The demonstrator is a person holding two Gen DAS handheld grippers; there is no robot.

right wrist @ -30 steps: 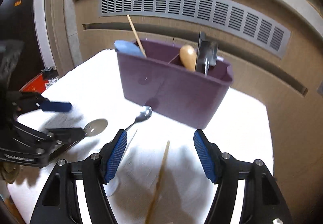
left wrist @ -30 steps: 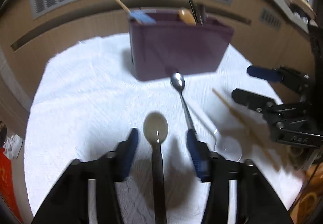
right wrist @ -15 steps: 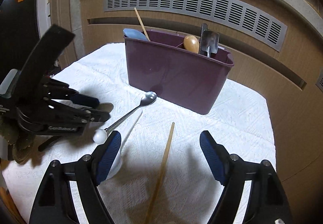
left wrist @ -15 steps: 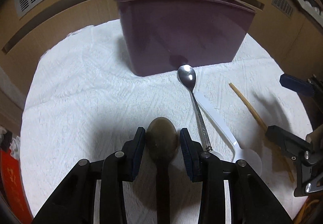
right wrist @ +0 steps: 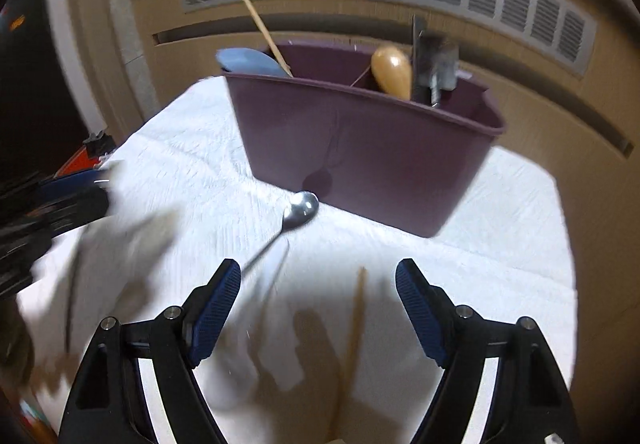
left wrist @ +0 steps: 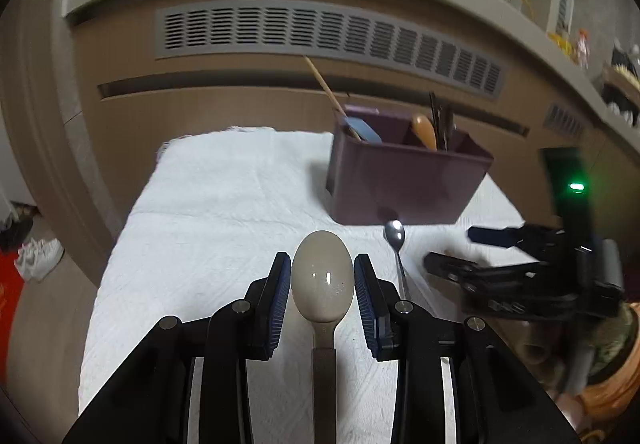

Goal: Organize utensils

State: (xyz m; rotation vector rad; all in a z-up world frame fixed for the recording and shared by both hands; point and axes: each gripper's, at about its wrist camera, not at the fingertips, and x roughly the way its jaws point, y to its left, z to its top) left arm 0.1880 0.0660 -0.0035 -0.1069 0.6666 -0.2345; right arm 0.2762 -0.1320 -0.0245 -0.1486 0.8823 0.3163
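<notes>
The left gripper (left wrist: 322, 294) pinches a spoon (left wrist: 322, 281) bowl between its blue pads. The right gripper (right wrist: 318, 310) points downward, jaws spread wide with nothing gripped between the fingers.

Each camera sits on its own gripper and looks forward and down along the two fingers, close above the counter (left wrist: 208, 204). The left view faces the purple box (left wrist: 404, 184) from further away; the right view stands nearer to it. Both share the box, the metal spoon (right wrist: 300, 209) and the vent grille (left wrist: 320, 32) behind.
</notes>
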